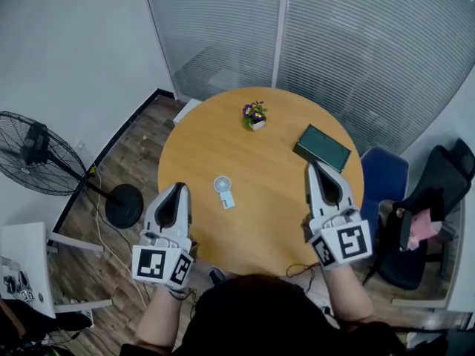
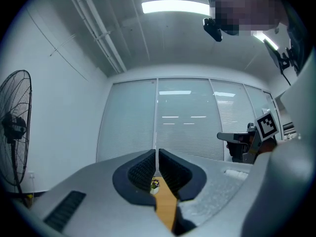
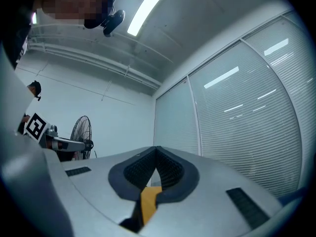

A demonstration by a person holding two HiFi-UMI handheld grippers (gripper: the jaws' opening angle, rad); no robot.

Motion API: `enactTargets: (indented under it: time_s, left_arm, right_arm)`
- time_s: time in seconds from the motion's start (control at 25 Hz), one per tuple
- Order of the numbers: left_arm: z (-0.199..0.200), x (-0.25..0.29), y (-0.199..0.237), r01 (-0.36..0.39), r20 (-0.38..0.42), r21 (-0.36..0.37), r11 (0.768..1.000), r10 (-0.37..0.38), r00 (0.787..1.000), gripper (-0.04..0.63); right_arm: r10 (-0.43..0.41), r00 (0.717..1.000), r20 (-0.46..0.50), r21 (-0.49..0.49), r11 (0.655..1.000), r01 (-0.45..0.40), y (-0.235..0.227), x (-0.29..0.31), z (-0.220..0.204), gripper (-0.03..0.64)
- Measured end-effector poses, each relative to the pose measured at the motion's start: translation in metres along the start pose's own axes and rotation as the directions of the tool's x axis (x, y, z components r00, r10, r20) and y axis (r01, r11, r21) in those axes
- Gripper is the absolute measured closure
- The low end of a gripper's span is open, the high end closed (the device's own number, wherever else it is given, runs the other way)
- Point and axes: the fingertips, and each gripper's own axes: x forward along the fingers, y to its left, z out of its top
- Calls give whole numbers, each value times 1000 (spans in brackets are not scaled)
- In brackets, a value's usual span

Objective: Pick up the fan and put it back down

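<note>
A small white hand-held fan (image 1: 223, 190) lies flat on the round wooden table (image 1: 260, 221), near its middle, between my two grippers and touched by neither. My left gripper (image 1: 180, 188) hovers over the table's left edge, to the left of the fan, jaws shut and empty. My right gripper (image 1: 312, 167) is over the table's right side, also shut with nothing in it. In the left gripper view the shut pads (image 2: 146, 168) frame a distant flower pot (image 2: 154, 184). The right gripper view shows its shut pads (image 3: 167, 168) pointing slightly upward at the walls.
A small pot of purple flowers (image 1: 254, 115) stands at the table's far side, and a dark green book (image 1: 322, 147) lies at the right, just ahead of the right gripper. A black floor fan (image 1: 33, 154) stands at the left. Chairs (image 1: 415, 221) are at the right.
</note>
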Motion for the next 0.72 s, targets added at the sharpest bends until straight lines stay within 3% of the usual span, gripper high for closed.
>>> enactTargets:
  time_s: [0.72]
  left_arm:
    - [-8, 30, -56, -50, -54, 56, 997, 53, 997, 574]
  right_arm:
    - [71, 997, 12, 54, 996, -72, -55, -17, -18, 614]
